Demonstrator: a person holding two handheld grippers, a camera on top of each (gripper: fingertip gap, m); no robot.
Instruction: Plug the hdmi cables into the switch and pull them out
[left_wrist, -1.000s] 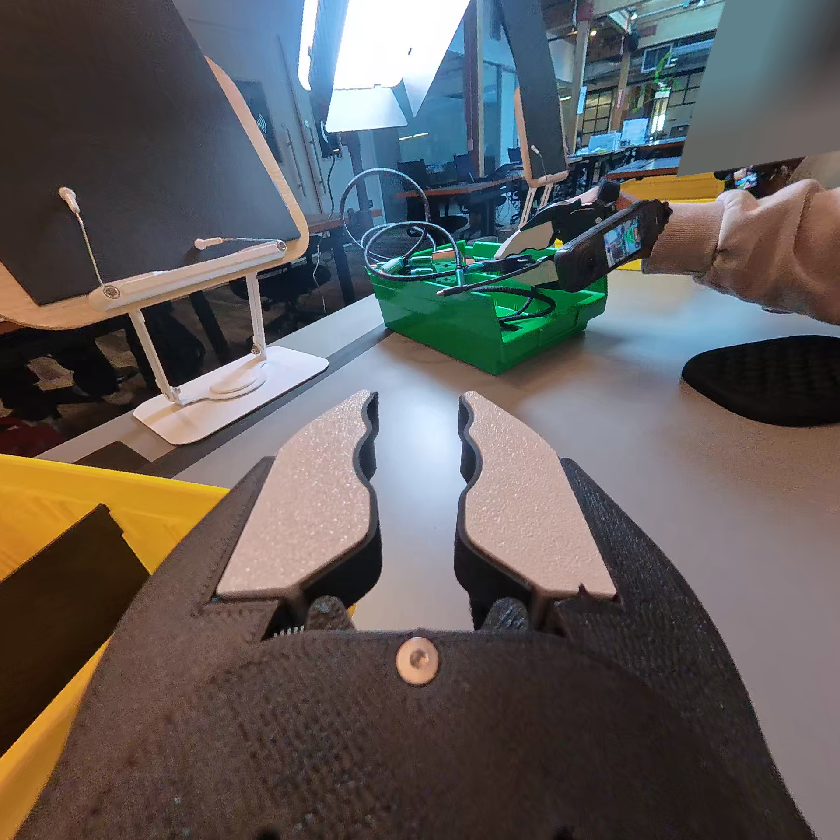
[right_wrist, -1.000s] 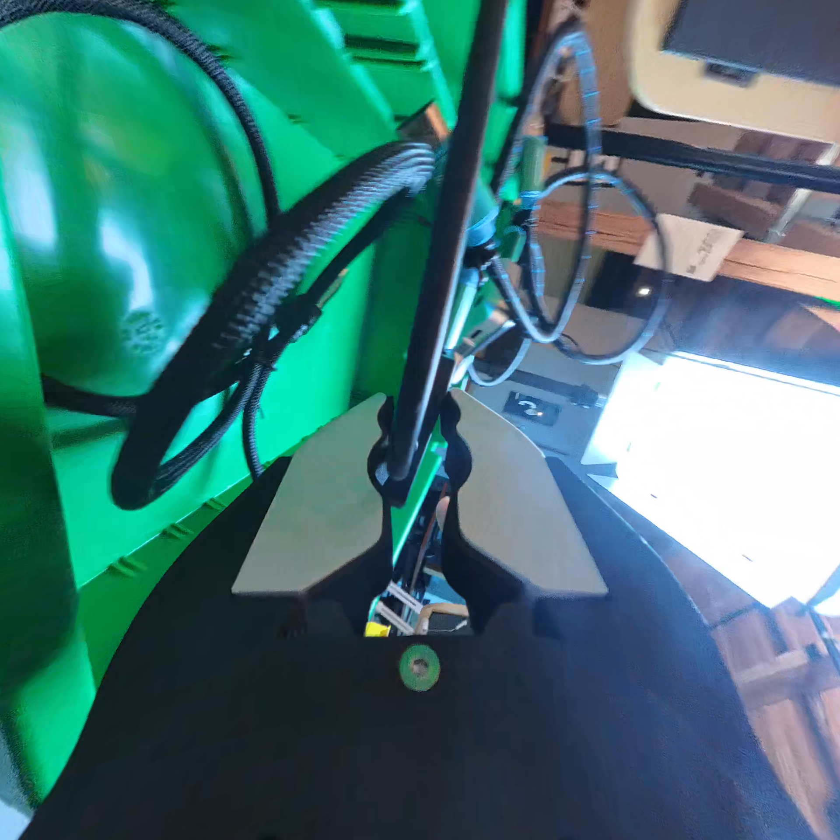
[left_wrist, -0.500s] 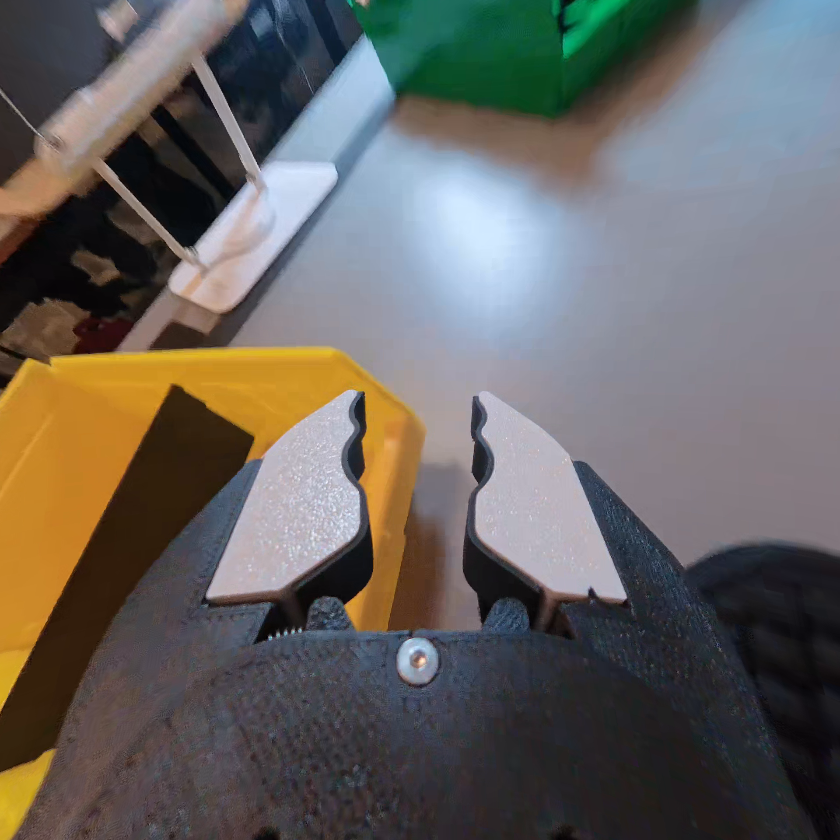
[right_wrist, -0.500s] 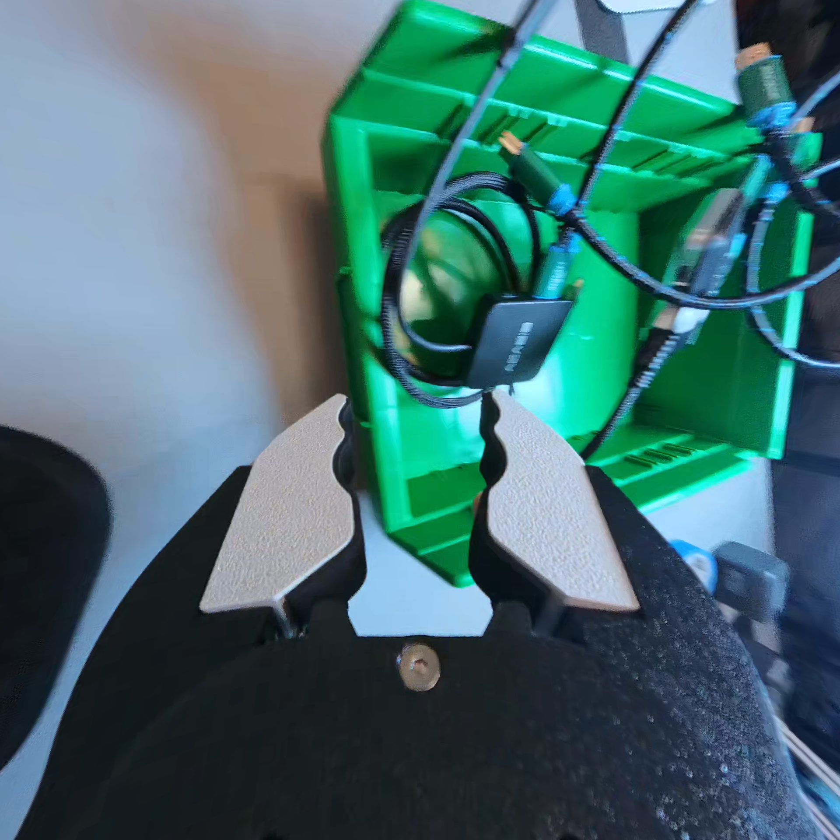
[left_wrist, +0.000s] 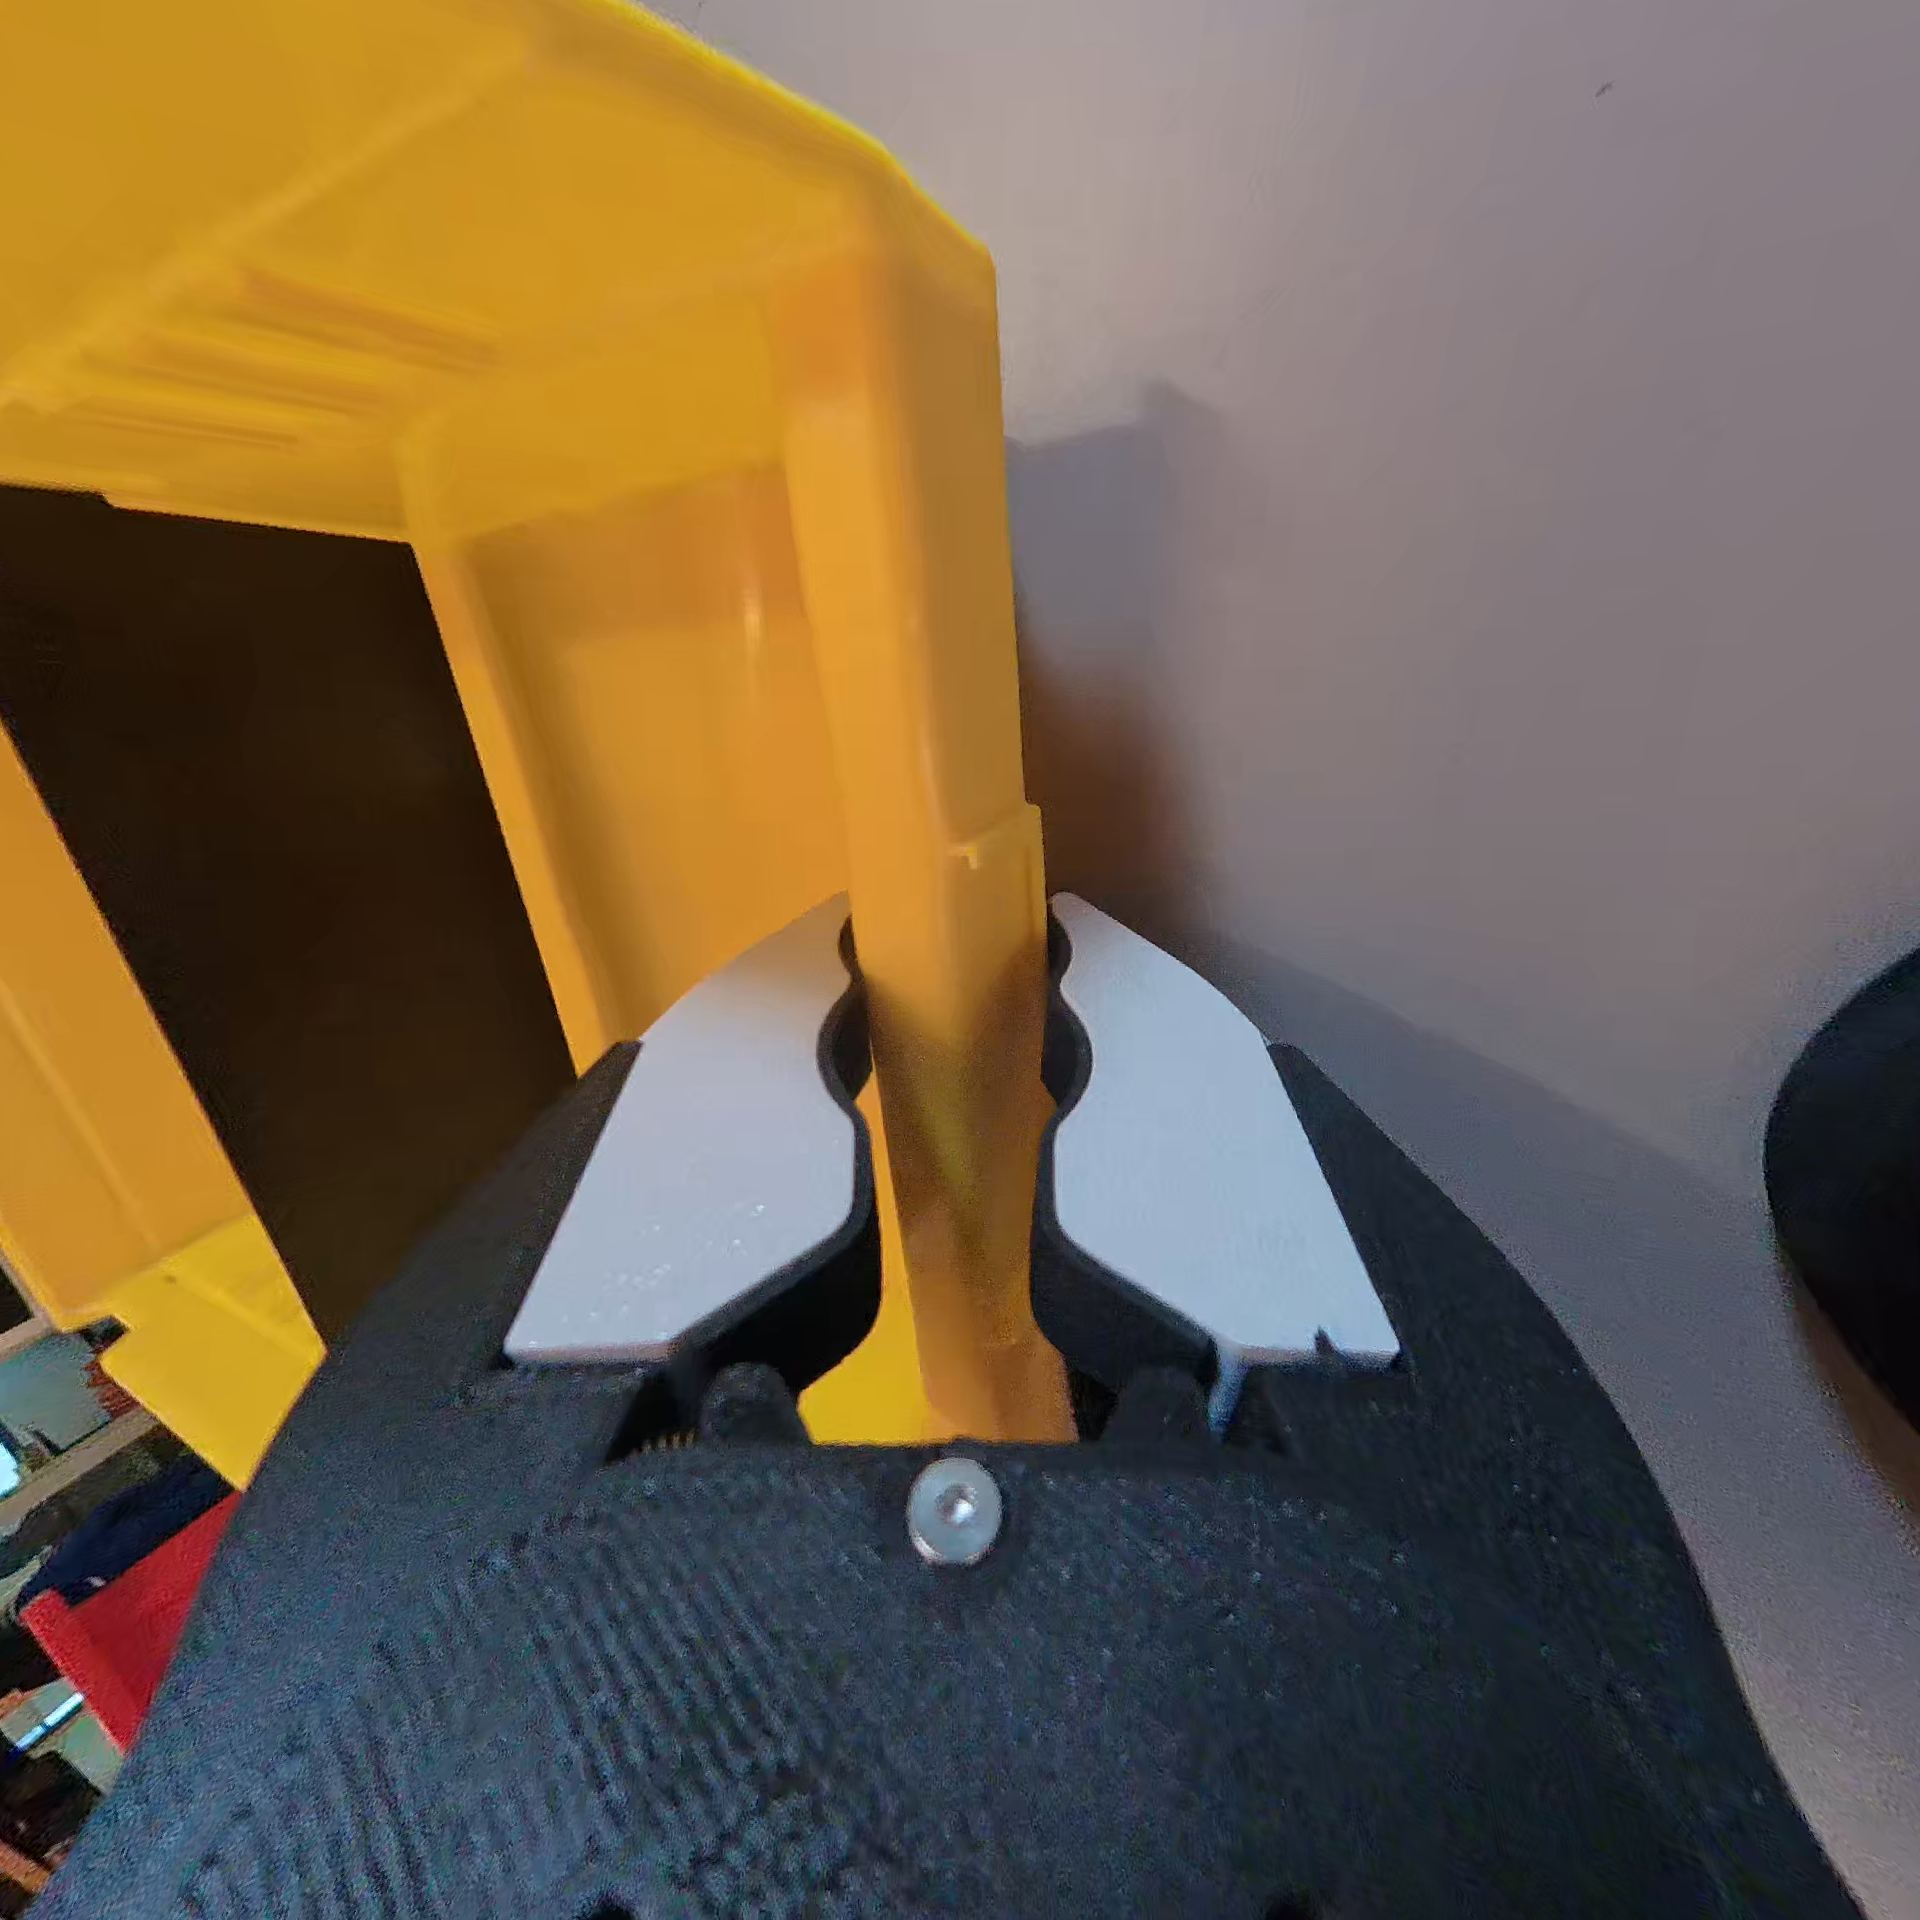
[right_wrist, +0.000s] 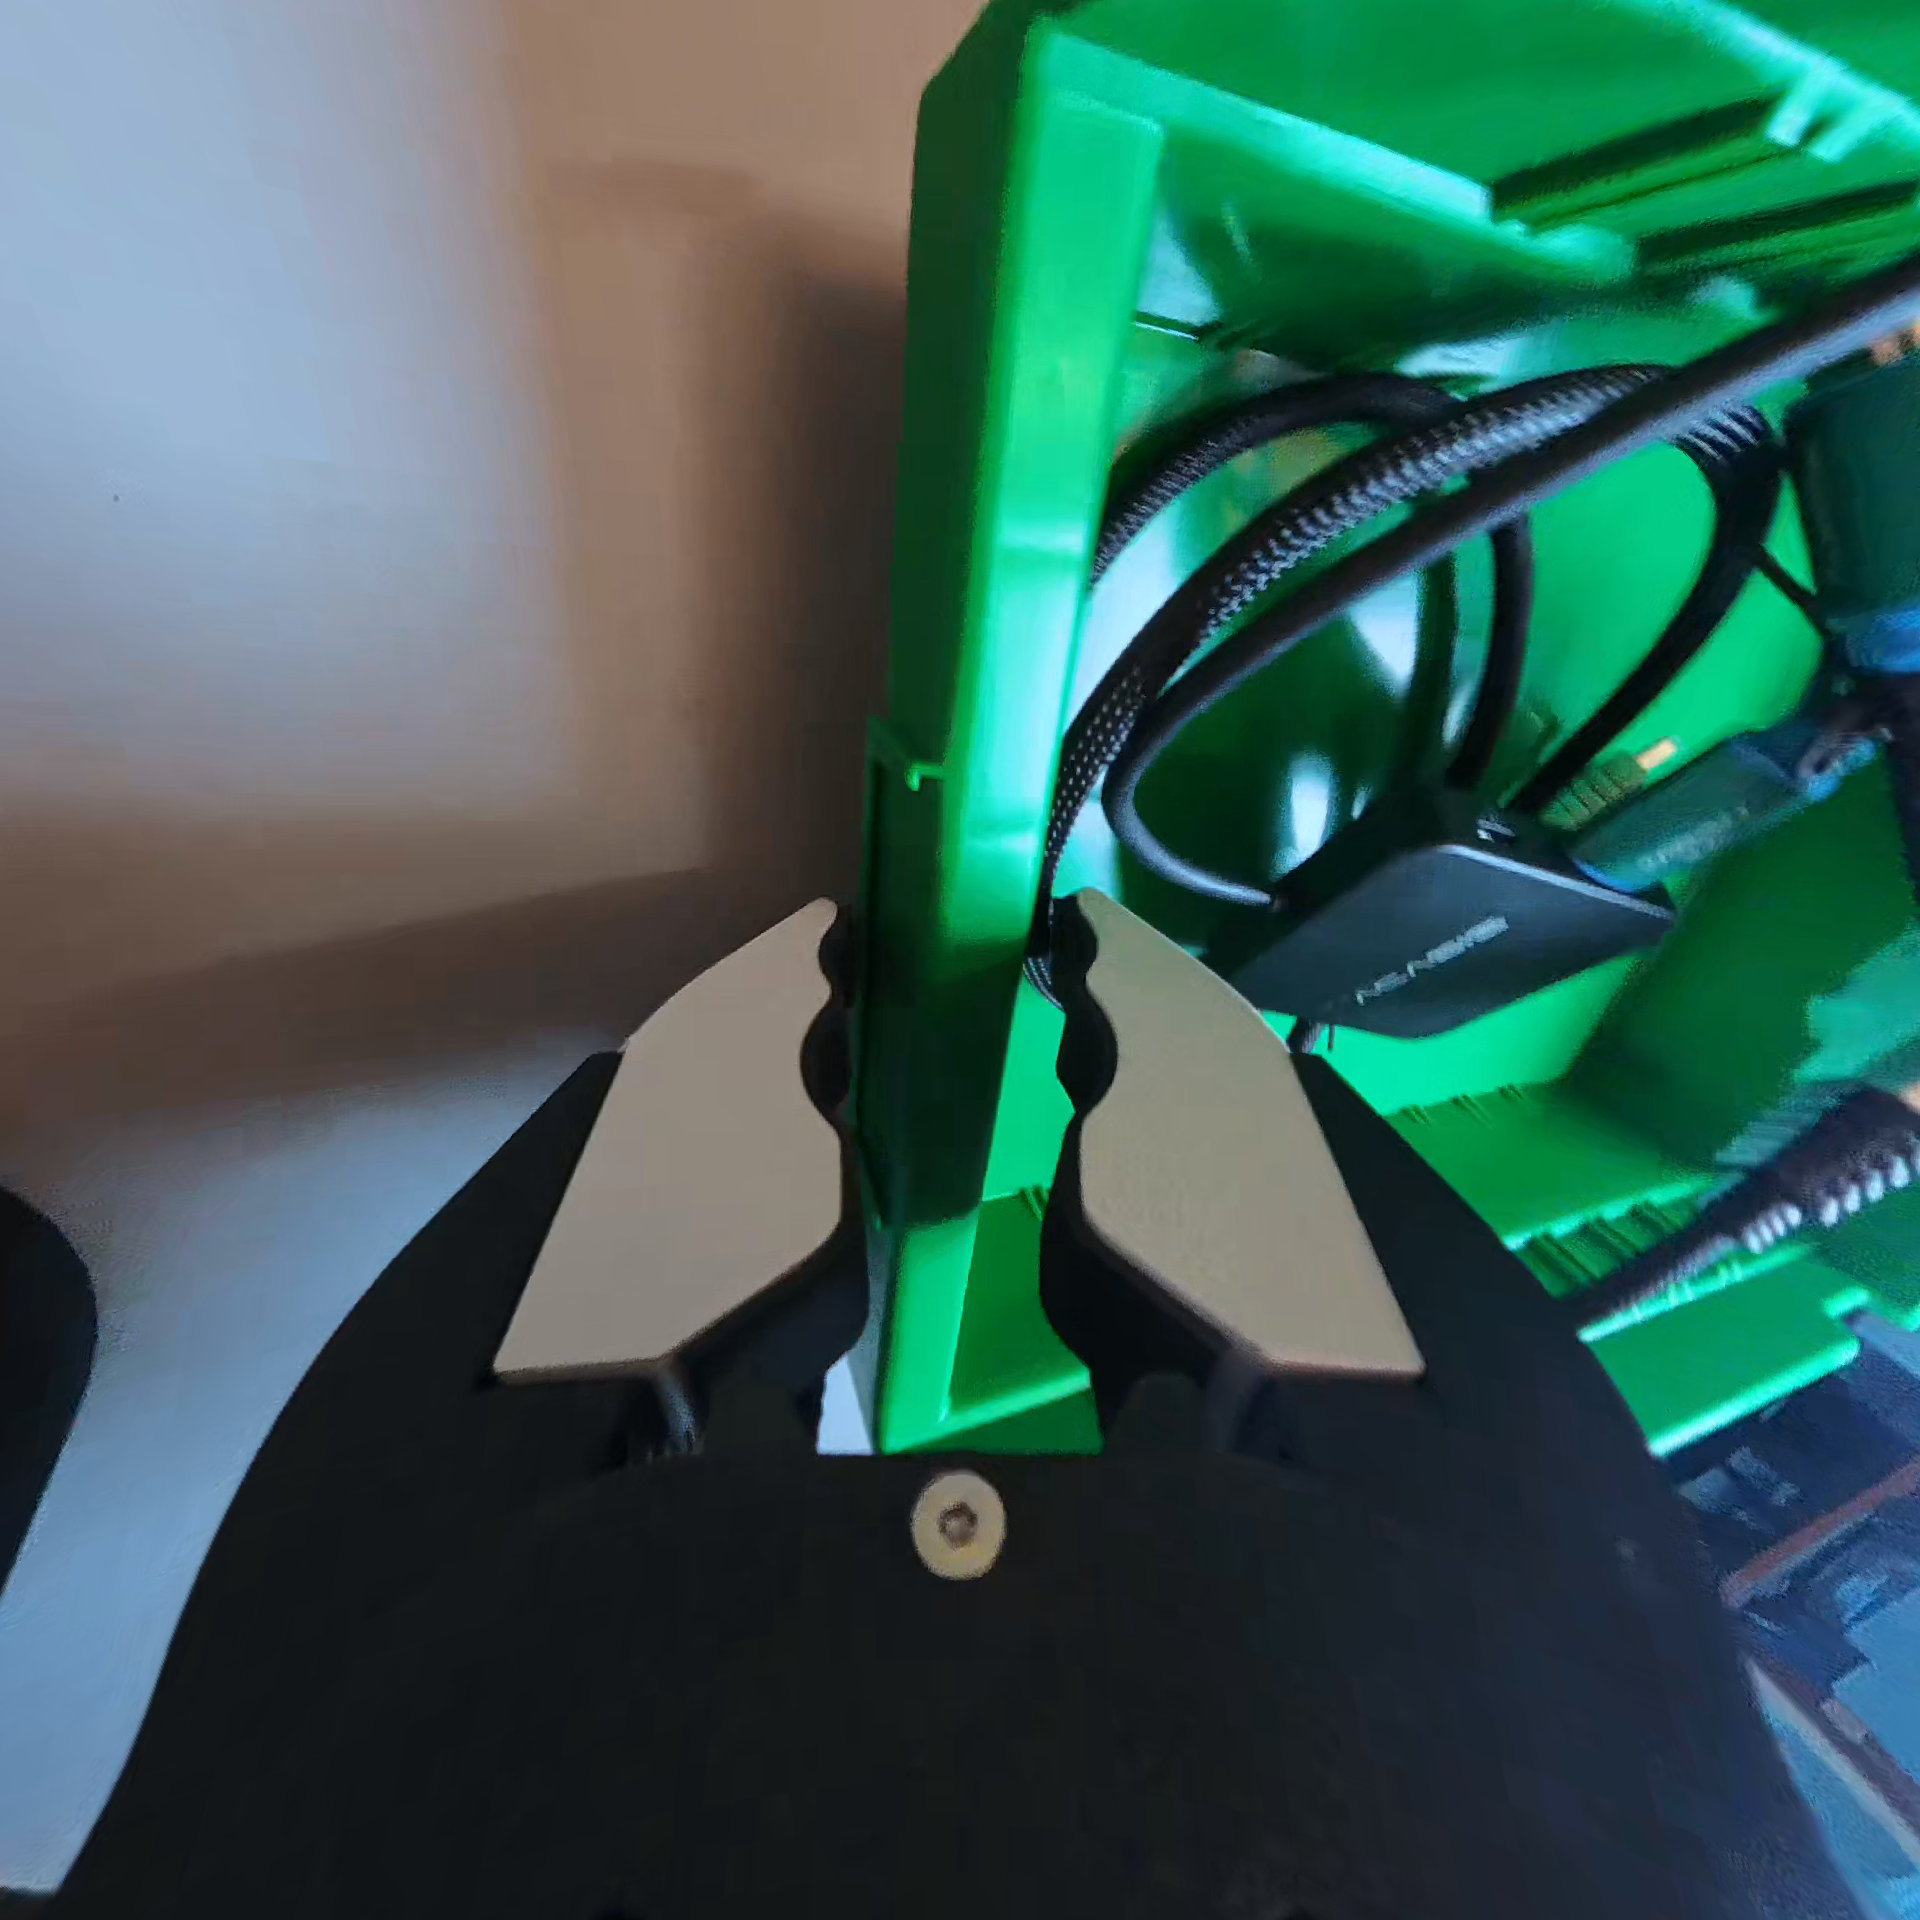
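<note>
While both bins fill the close views, these lines hold:

Switch: the switch (right_wrist: 1455, 945) is a flat dark-grey slab with rounded corners and a smooth matte face bearing pale lettering; it lies tilted inside the green bin (right_wrist: 997, 520), to the right of the wall that is gripped.
Cables: the hdmi cables (right_wrist: 1247, 540) are black, some with a woven braided sleeve, some thinner and smooth; they loop in curves above and left of the switch; a green-bodied plug with a blue collar (right_wrist: 1662, 831) sits at the switch's upper right end, though whether it is seated in a port I cannot tell for the blur.
Right hand-held gripper: the right hand-held gripper (right_wrist: 951, 935) has pale grey, finely grained finger plates with wavy black inner edges; its fingers straddle the green bin's corner wall, closed against it on both sides.
Left hand-held gripper: the left hand-held gripper (left_wrist: 951, 935), same build on a rough, ridged black body, is closed on the side wall of the yellow bin (left_wrist: 520, 260).
Bins: both glossy moulded plastic with ribbed rims; the yellow one holds a flat black panel (left_wrist: 239, 883).
Worktop: the worktop (left_wrist: 1507, 520) is smooth pale grey; a dark rounded pad (left_wrist: 1849, 1143) lies at the right edge of the left wrist view.
</note>
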